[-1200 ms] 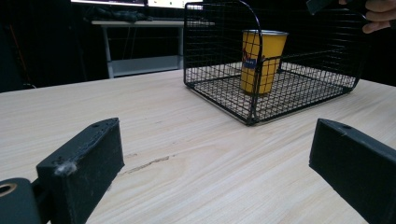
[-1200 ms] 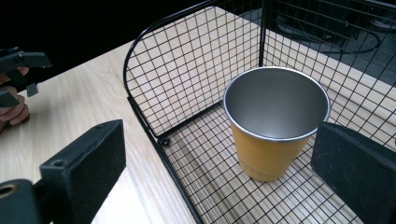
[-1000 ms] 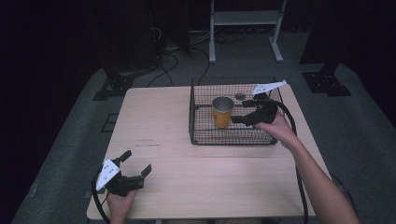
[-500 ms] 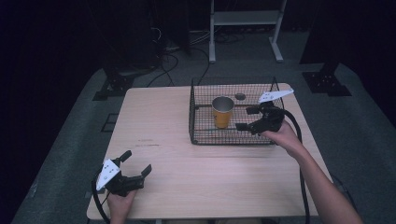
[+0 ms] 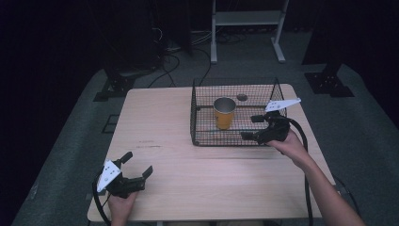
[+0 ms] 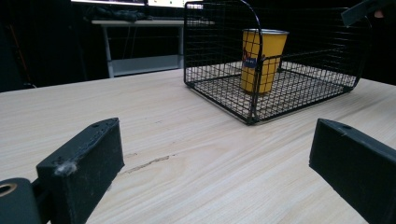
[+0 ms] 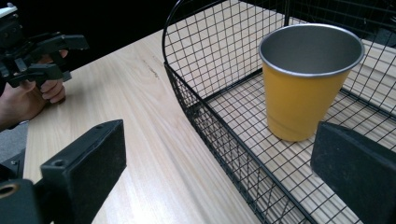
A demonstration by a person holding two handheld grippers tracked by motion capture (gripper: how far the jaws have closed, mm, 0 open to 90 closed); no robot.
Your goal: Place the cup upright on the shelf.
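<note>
A yellow cup (image 5: pixel 224 113) stands upright on the floor of a wire basket (image 5: pixel 207 139), toward the basket's left half, its metal rim open to the ceiling. The right gripper (image 5: pixel 257 128) hangs over the basket's near right corner with its jaws spread wide and nothing between them; from its own camera the cup (image 7: pixel 306 79) sits just ahead, one jaw outside the mesh wall and the other over the basket floor. The left gripper (image 5: pixel 137 165) rests down at the near left corner of the table (image 5: pixel 155 117), well apart from everything, jaws likewise gaping and empty.

From where I stand the worry is that wire wall. If the right gripper goes straight for the cup from this angle, the lower jaw looks likely to catch the basket's rim (image 7: pixel 187 88) and drag the whole basket across the wood, or jolt the cup over. The cup is tall and narrow at the base, so a one-sided nudge would tip it. A pinch on the thin rim could also slip on the smooth metal.

There is a small dark round thing (image 5: pixel 242 97) behind the cup in the basket; I can't make out what it is.
</note>
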